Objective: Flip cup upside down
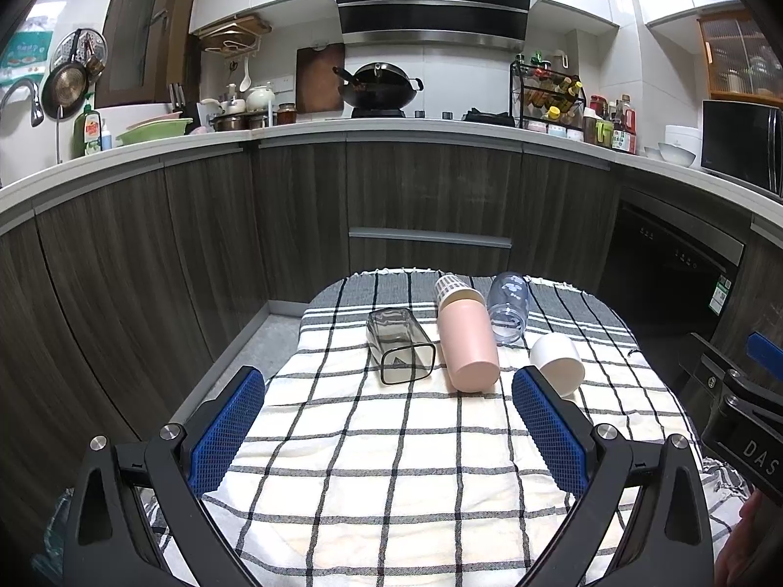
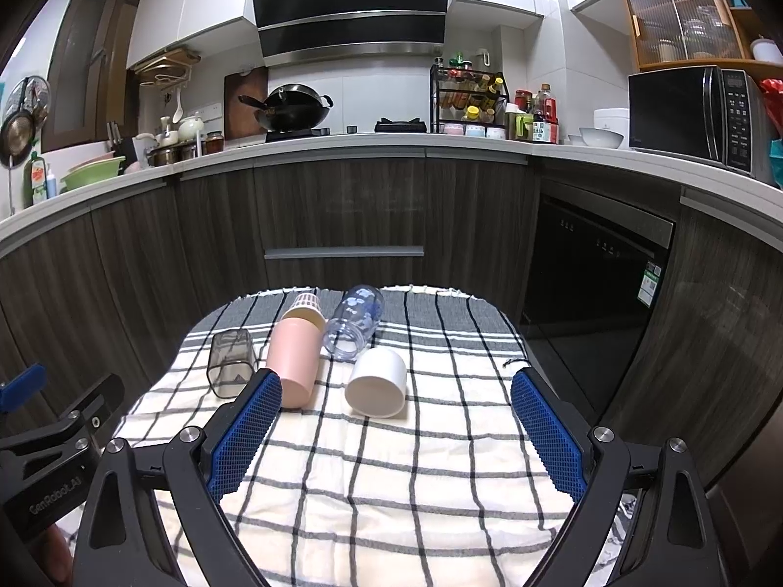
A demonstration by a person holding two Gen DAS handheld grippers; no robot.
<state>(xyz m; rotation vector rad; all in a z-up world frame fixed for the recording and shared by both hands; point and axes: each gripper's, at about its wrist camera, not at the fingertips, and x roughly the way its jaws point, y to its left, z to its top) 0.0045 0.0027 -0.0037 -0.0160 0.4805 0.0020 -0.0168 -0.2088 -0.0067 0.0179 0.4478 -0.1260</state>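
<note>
One patterned cup (image 1: pixel 451 286) lies mostly hidden behind the pink cup (image 1: pixel 469 345).

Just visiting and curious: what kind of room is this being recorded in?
A home kitchen, almost certainly: a wok sits on the stove under a range hood, with a microwave on the counter.

The left gripper (image 1: pixel 387 408) has two black angular finger arms, each faced on the inside with a blue pad (image 1: pixel 227 433) of fine mesh texture, and round silver screws (image 1: pixel 169 432) sit at the joints. The right gripper (image 2: pixel 395 413) is built the same: black triangular linkages with cut-outs, blue meshed pads (image 2: pixel 548 433), silver screw heads (image 2: pixel 603 434). Seen from the side, the right body shows white letters "DAS" (image 1: pixel 759 457) and a blue tab; the left body reads "GenRobot_AI" (image 2: pixel 55 495). A bit of bare skin (image 1: pixel 744 545) shows at the frame edge
</note>
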